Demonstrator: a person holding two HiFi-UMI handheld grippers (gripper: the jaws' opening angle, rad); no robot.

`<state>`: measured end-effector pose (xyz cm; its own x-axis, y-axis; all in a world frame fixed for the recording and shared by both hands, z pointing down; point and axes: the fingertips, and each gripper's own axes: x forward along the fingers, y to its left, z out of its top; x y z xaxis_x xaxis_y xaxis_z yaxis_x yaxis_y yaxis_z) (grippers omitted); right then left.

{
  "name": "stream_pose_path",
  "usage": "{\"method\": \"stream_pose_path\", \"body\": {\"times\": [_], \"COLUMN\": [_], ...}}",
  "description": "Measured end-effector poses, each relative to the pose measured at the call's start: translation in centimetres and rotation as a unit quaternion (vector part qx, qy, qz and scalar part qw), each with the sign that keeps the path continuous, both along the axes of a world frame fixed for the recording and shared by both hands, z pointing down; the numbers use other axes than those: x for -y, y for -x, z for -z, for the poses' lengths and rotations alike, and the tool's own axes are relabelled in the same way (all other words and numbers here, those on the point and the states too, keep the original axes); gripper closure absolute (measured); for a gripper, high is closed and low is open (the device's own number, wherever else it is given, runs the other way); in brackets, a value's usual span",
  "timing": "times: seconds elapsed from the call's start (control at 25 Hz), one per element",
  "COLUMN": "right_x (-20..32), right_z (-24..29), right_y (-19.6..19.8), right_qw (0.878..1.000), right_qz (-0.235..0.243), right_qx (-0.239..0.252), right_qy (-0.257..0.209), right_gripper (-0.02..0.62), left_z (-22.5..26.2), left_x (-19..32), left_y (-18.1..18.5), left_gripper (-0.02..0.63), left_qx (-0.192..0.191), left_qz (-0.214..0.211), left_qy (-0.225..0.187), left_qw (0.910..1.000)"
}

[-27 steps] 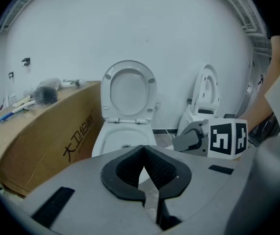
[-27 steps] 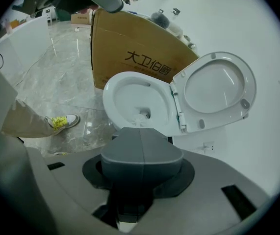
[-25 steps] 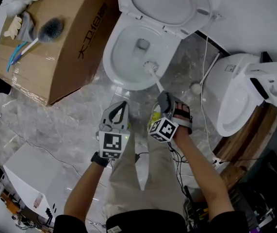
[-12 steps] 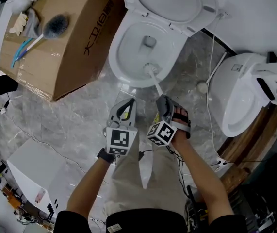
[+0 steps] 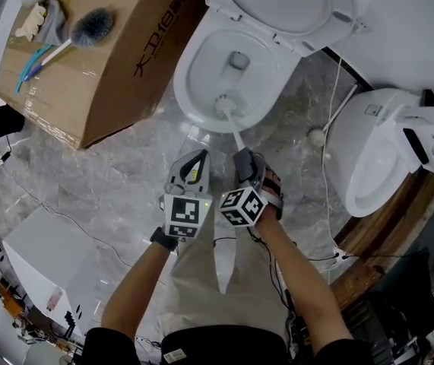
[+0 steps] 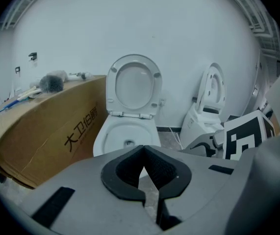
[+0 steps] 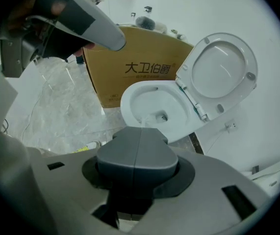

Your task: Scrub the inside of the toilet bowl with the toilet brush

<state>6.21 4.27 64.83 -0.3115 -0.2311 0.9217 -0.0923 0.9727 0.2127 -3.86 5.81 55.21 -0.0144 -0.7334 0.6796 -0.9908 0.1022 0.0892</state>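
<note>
The white toilet bowl [image 5: 201,74] stands open, its lid [image 5: 281,6] tipped back. A white toilet brush [image 5: 223,106] has its head inside the bowl against the near wall. Its thin handle runs back to my right gripper [image 5: 242,158], which is shut on it. In the right gripper view the closed jaws [image 7: 137,131] hide the handle, and the bowl [image 7: 154,104] lies just ahead. My left gripper [image 5: 194,157] hovers beside the right one over the floor, short of the bowl's front rim. It [image 6: 143,148] is shut with nothing in it.
A large cardboard box [image 5: 102,59] stands left of the toilet, with a grey brush [image 5: 91,25] and small items on top. A second toilet [image 5: 384,158] stands at the right. A white cable [image 5: 331,120] and a round plug [image 5: 316,137] lie between them. A white box [image 5: 42,265] sits at lower left.
My right gripper has shifted left and slightly toward the bowl. The brush head has slid left along the near inner wall. The left gripper stays alongside, shut.
</note>
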Motion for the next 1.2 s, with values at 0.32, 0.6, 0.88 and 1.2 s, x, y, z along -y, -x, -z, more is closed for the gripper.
{"method": "stream_pose_path", "body": {"times": [0.32,0.6,0.88,1.2], "right_x": [-0.2,-0.7,0.0,2.0], "right_z": [0.5,0.9,0.8,0.1], "right_y": [2.2,4.6,6.2,9.2], "right_qw": [0.999,0.998,0.996,0.996], "right_qz": [-0.027,-0.029,-0.035,-0.039], "right_qx": [0.024,0.035,0.043,0.047], "right_qy": [0.035,0.048,0.063,0.072], "right_gripper": [0.434,0.434,0.433,0.434], "left_z": [-0.6,-0.9,-1.2,-1.8], "left_x": [-1.1,-2.1,-2.5,-2.6], "left_y": [1.4,2.8,4.0,5.4], "left_gripper": [0.589,0.589,0.589,0.589], "left_qx": [-0.003,-0.003,-0.004,-0.01], "left_qz": [0.017,0.027,0.036,0.043], "left_qy": [0.001,0.004,0.004,0.003], "left_qw": [0.9998,0.9996,0.9993,0.999]}}
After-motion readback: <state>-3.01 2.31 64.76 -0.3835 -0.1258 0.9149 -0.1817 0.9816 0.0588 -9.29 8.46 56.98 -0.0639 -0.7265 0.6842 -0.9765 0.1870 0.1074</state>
